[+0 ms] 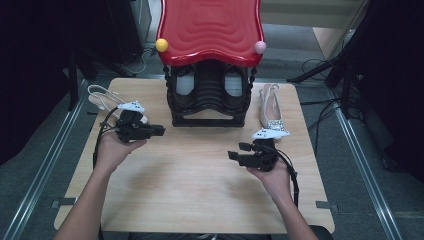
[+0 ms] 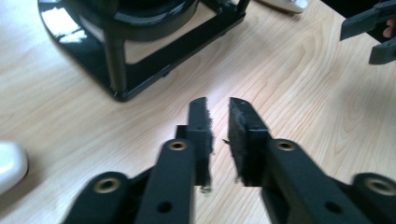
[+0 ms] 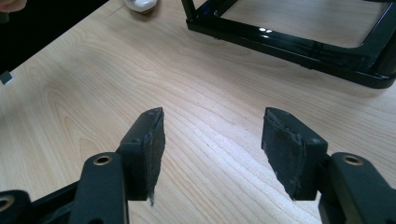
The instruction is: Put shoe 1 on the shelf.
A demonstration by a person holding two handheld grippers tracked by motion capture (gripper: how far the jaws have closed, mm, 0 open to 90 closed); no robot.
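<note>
**Both grippers empty over the desk, shoes waiting at either side of the rack**

The left gripper (image 1: 150,131) hovers low over the left part of the wooden desk (image 1: 200,175), its fingers (image 2: 201,135) drawn nearly together with a narrow gap and nothing between them. The right gripper (image 1: 239,151) sits near the right side, fingers (image 3: 148,144) standing well apart and empty. One pale slingback shoe (image 1: 102,97) lies at the far left, just behind the left gripper; the other, a jewelled slingback shoe (image 1: 270,111), lies at the far right, just beyond the right gripper. Between them stands a black shoe rack (image 1: 209,97) with a glossy red top (image 1: 210,27).

The likely work is getting the shoes onto the rack. Risks from here: the left fingers are too narrow to take a shoe unless reopened, so an approach now would only shove it toward the desk's far-left edge. The thin heel straps could slip out of a pinch or snag a finger. A shoe carried in low could knock the rack's black frame or catch under the overhanging red top.
</note>
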